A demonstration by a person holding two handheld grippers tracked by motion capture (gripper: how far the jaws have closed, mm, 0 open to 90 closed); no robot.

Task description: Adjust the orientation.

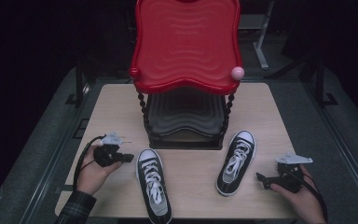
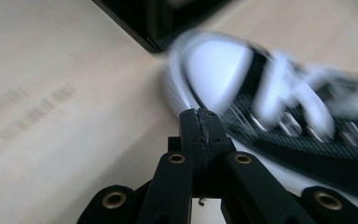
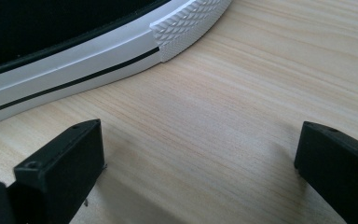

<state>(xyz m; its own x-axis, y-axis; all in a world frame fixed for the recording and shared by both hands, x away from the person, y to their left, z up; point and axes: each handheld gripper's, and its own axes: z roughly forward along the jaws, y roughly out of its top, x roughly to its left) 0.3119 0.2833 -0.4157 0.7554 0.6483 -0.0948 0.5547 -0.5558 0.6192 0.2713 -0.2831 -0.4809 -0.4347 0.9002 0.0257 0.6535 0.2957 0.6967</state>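
The tabletop (image 1: 186, 186) is pale wood grain, set in a dark room with grey floor around it. A stand (image 1: 186, 116) with a red top tray and a dark lower tray occupies the rear centre of the tabletop; all places below are given from this stand.

Left shoe (image 1: 154, 184): black canvas, white laces and toe cap, just in front of the stand's left corner, toe toward the stand. Right shoe (image 1: 235, 161): same type, in front of the stand's right corner, toe close to its base.

Left tongs (image 1: 127, 157): front-left of the stand, fully closed, pads pressed together with nothing between them, tips near the left shoe's toe cap but apart from it.

Right tongs (image 1: 261, 178): front-right of the stand, wide open and empty, low over the tabletop beside the right shoe's heel, not touching it.
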